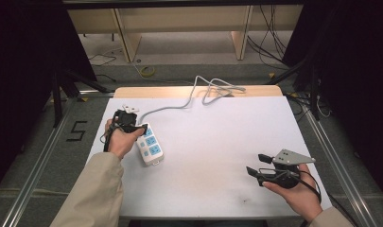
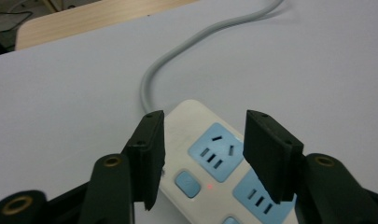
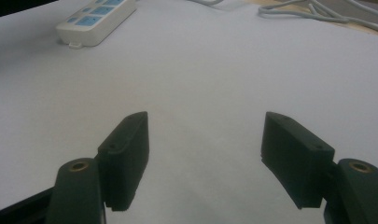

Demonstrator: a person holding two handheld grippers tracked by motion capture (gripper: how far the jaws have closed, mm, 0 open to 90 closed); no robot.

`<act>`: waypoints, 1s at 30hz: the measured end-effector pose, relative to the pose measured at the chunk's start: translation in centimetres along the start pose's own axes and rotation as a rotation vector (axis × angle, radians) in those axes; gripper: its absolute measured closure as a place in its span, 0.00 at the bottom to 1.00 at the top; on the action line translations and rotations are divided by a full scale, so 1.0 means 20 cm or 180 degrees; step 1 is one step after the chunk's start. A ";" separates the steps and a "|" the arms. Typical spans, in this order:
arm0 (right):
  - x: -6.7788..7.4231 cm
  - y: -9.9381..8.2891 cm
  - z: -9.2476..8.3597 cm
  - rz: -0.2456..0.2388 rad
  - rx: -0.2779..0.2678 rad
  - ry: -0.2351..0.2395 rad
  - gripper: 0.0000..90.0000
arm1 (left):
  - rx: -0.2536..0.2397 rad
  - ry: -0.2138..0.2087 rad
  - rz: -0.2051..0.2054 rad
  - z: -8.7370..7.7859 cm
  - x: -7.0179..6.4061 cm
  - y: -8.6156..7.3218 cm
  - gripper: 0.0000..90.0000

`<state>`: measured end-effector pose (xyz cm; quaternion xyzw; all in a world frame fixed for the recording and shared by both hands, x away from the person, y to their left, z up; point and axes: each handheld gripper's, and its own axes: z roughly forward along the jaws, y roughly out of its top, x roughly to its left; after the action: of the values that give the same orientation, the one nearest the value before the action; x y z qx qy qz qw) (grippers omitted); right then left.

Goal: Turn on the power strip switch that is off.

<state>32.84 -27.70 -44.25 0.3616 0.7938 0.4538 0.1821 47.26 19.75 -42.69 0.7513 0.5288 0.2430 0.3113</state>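
A white power strip (image 1: 150, 144) with blue sockets lies at the left of the white table top (image 1: 217, 137), its grey cable (image 1: 179, 105) running off to the back. My left gripper (image 1: 140, 129) hovers over the strip's cable end. In the left gripper view its jaws stand apart above the power strip (image 2: 214, 154), one over the strip's left edge, and the pads do not press on it; a small red light (image 2: 210, 187) glows beside a blue button. My right gripper (image 1: 256, 164) is held open near the front right, with bare table between its jaws (image 3: 205, 119).
The cable's slack lies coiled (image 1: 217, 90) at the table's back edge on a wooden strip. A small white plug-like piece (image 1: 130, 109) sits just behind the left gripper. The power strip (image 3: 95, 21) lies far off in the right gripper view. Dark curtains flank both sides.
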 end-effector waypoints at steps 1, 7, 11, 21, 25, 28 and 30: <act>0.00 0.00 0.00 0.0003 0.0004 -0.0001 0.36 | -0.0019 -0.0061 -0.0012 0.00 -0.01 0.00 0.52; 0.00 0.00 0.00 0.0000 0.0019 -0.0004 0.36 | -0.0112 -0.0267 0.0055 -0.02 -0.06 0.00 0.38; 0.00 0.00 0.00 0.0006 0.0017 -0.0005 0.36 | -0.0213 -0.0430 0.0115 -0.05 -0.11 -0.02 0.32; 0.00 0.00 0.00 0.0007 0.0015 0.0008 0.36 | -0.0414 -0.0599 0.0373 -0.13 -0.21 -0.06 0.25; 0.00 0.00 0.00 -0.0003 0.0012 0.0011 0.36 | -0.0489 -0.0704 0.0478 -0.16 -0.26 -0.09 0.25; 0.00 0.00 0.01 -0.0012 0.0017 0.0020 0.36 | -0.0538 -0.0752 0.0537 -0.18 -0.29 -0.11 0.25; 0.00 0.00 0.01 -0.0018 0.0019 0.0023 0.36 | -0.0596 -0.0803 0.0569 -0.19 -0.30 -0.12 0.24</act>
<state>32.90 -27.68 -44.36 0.3582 0.7969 0.4522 0.1794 41.13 15.42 -42.00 0.7875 0.3917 0.2216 0.4210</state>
